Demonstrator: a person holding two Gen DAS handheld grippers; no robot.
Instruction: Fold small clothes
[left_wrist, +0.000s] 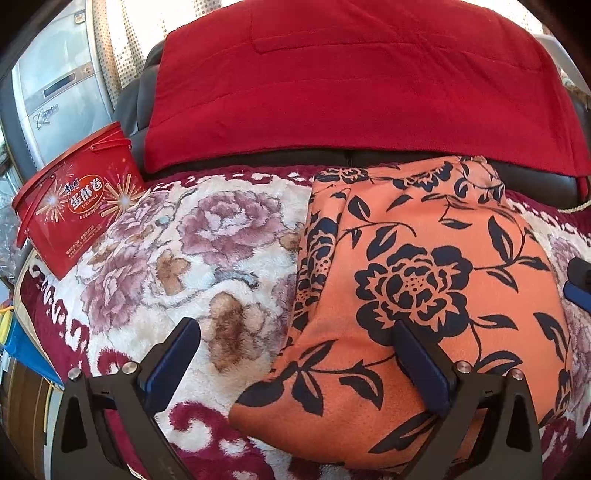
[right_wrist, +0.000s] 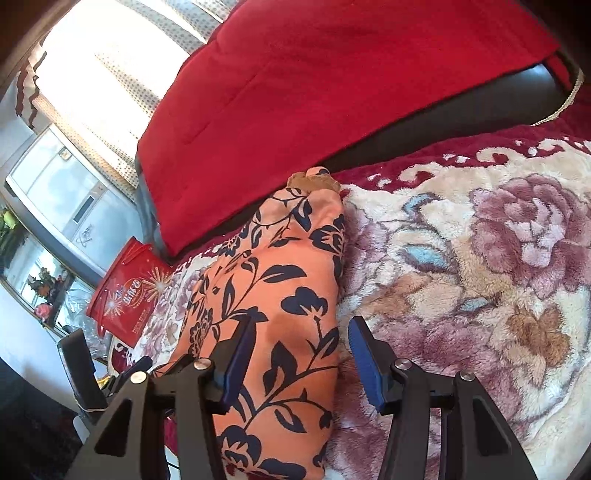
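Lying across a sofa, a plush floral blanket (left_wrist: 155, 258) carries the job: an orange garment (left_wrist: 424, 295) with a dark flower print, already folded into a long, thick panel running from the near edge back toward the red cushion (left_wrist: 351, 81). A red egg-roll tub (left_wrist: 74, 199) stands at the blanket's far left corner, well apart from the cloth.

Both tools are spread and pinching nothing. The left gripper (left_wrist: 295, 339) straddles the garment's left edge, its right finger over the print, the other over bare blanket. The right gripper (right_wrist: 299, 332) frames the opposite edge the same way, 1 finger above the cloth and 1 above the pile.

The step in hand looks like 1 more fold or a final tidy. Doing it well likely means dropping low enough to catch every layer at the near end, closing both sides together, and lifting evenly so the stacked plies do not slide apart.
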